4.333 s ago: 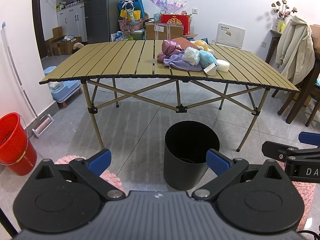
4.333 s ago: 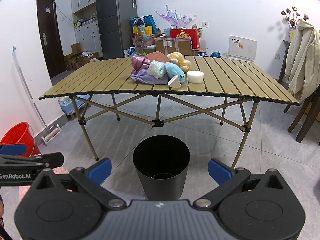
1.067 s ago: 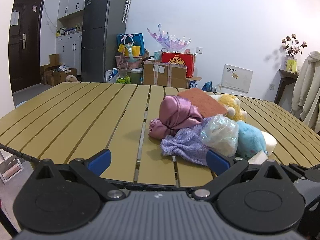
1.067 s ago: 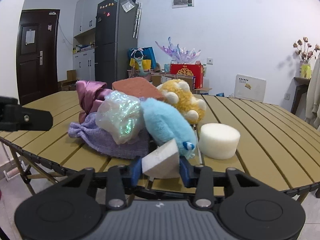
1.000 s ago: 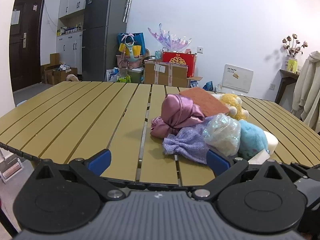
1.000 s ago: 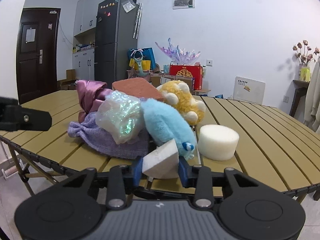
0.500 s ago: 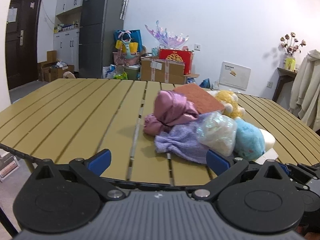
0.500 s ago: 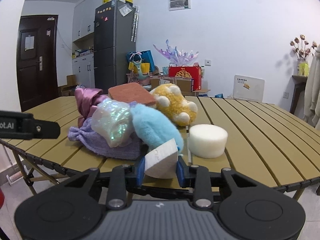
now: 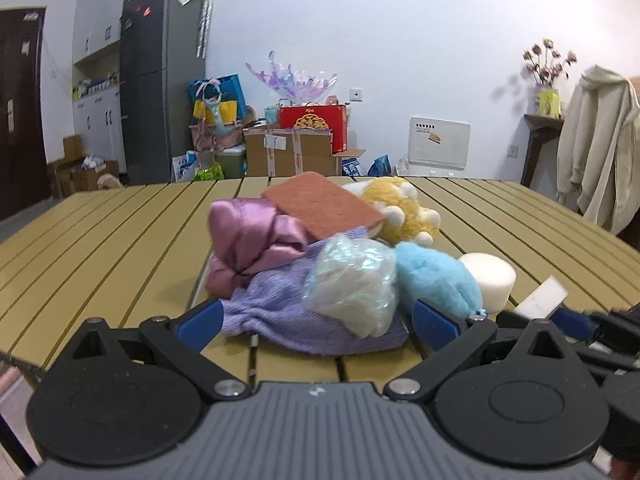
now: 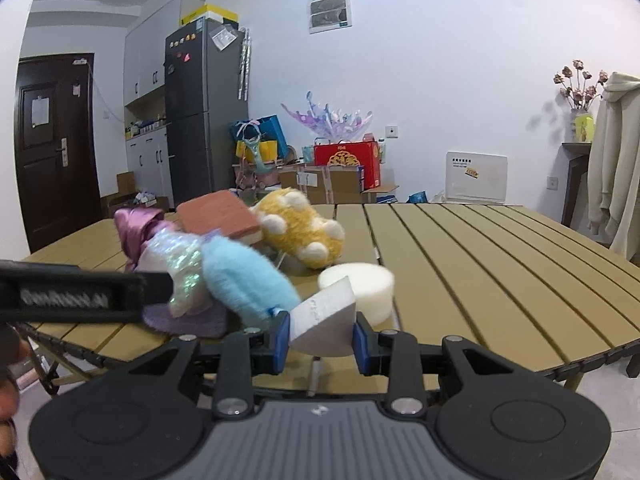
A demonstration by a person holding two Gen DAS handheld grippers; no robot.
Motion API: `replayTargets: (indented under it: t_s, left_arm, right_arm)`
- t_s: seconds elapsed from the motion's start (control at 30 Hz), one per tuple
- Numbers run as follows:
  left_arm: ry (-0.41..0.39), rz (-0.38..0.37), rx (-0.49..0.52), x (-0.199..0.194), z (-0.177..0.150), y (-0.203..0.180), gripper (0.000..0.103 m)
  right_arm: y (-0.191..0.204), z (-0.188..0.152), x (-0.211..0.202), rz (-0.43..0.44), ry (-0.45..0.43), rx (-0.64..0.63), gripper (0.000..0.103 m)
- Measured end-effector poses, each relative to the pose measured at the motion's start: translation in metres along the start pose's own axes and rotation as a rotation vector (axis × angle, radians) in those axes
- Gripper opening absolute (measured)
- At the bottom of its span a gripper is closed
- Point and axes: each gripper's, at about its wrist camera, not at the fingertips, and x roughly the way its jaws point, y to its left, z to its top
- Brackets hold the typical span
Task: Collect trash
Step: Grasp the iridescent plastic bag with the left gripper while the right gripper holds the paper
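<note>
Clamping a white wedge, right hand-held gripper narrowed, left hand-held gripper wide, empty.

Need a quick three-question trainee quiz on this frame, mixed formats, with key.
1. True or false: the right claw is shut on the white wedge.
2. Which item lies between the left claw's open fingers: A) purple knit pouch, B) yellow plush toy, C) white foam disc?
3. Fill in: the red-brown block rests on top of the ____.

Key: 1 true; 2 A; 3 pile
</note>
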Motion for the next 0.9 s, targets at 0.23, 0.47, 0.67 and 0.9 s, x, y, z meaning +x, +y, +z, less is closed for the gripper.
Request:
replayTargets:
  t_s: [0.23, 0.47, 0.67, 0.9]
  left_arm:
    - [-0.025, 0.058, 0.101, 0.018, -0.007, -0.024, 0.093]
    - [-0.019, 0.039, 0.111, 0.036, -0.008, -0.028, 0.077]
    - [-0.043, 0.017, 0.118, 0.037, -0.009, -0.025, 0.048]
    - [-0.069, 0.018, 0.109, 0.027, -0.009, -0.019, 0.044]
  right_arm:
    - [-0.013, 0.010, 0.007, -0.002, -0.020, 0.006, 0.031]
    - [-0.019, 0.010, 0.016, -0.001, -0.006, 0.030, 0.031]
    - [-0.019, 0.007, 0.020, 0.005, 0.016, 0.037, 0.031]
    - [-0.017, 0.006, 0.018, 0.011, 0.011, 0.037, 0.031]
